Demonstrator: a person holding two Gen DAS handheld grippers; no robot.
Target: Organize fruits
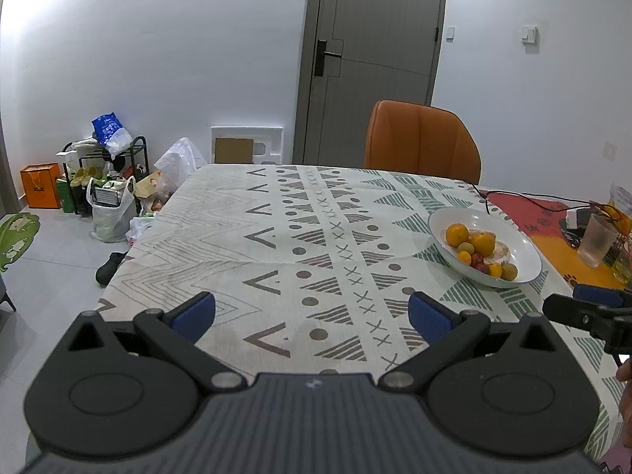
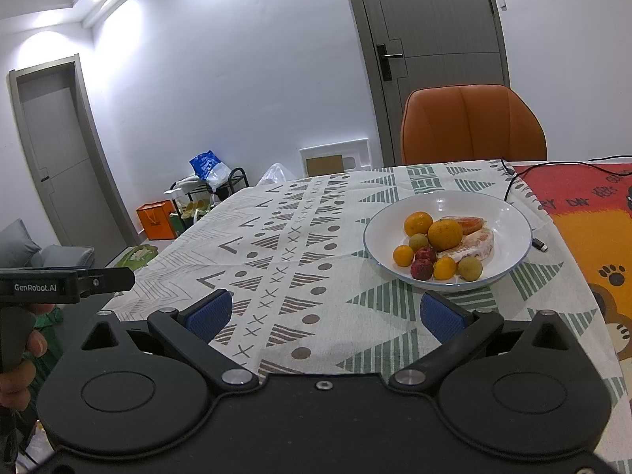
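White bowl (image 2: 509, 213) of fruits (image 2: 444, 234) on patterned tablecloth (image 2: 276, 237), left gripper (image 1: 312, 312) and right gripper (image 2: 324, 316) both spread wide, empty.

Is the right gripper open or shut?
Open. In the right wrist view the right gripper has its blue-padded fingers spread wide over the patterned tablecloth, nothing between them.

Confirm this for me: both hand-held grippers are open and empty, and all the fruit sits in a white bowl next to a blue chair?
Not quite: the chair is orange leather, not blue, as the right wrist view shows. The rest holds: the left hand-held gripper and right hand-held gripper are open and empty, the fruit sitting in the round white bowl.
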